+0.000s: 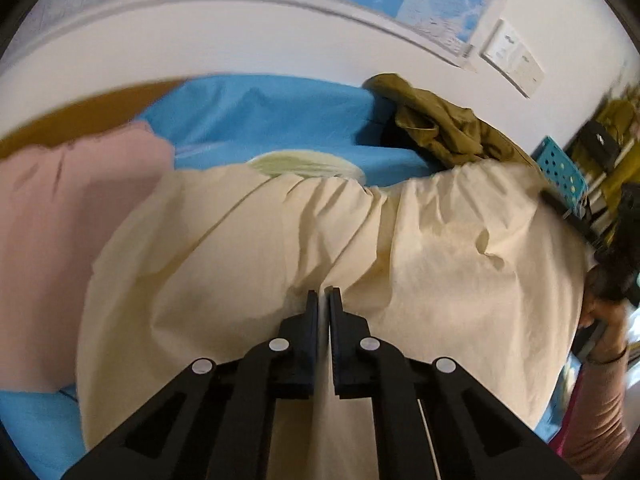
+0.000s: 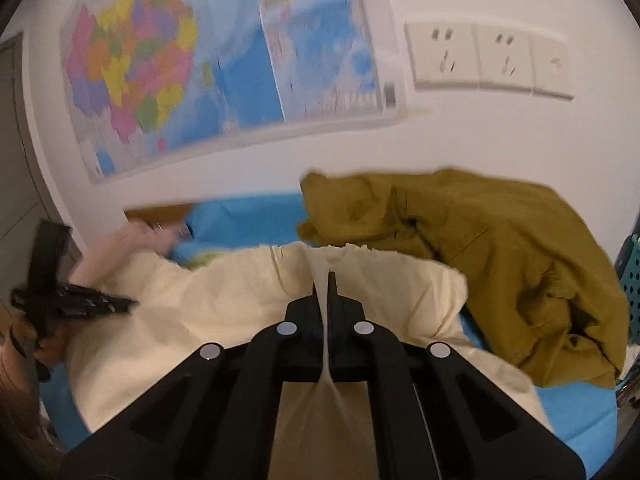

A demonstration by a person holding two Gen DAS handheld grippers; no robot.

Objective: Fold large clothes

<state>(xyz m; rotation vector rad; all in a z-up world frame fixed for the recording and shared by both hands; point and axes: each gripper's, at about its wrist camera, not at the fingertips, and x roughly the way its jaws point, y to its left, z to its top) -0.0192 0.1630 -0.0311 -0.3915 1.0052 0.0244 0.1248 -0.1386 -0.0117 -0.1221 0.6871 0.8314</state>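
Cream garment (image 1: 360, 240) lies spread on the blue sheet (image 1: 272, 120), olive jacket (image 2: 500, 264) heaped just beside it near the wall. Left gripper (image 1: 324, 296) and right gripper (image 2: 325, 280) are each pinched together on a thin fold of the cream cloth. Suggest lifting both pinches together at equal height, keeping the edge taut, so the fold lands square and clear of the jacket.

The colourful paper wall map (image 2: 168, 80) is smeared by motion blur, its lettering unreadable. The crumpled olive-green cloth garment (image 2: 500, 280) hides part of the perforated turquoise plastic basket (image 2: 630, 280), which the frame edge also crops.
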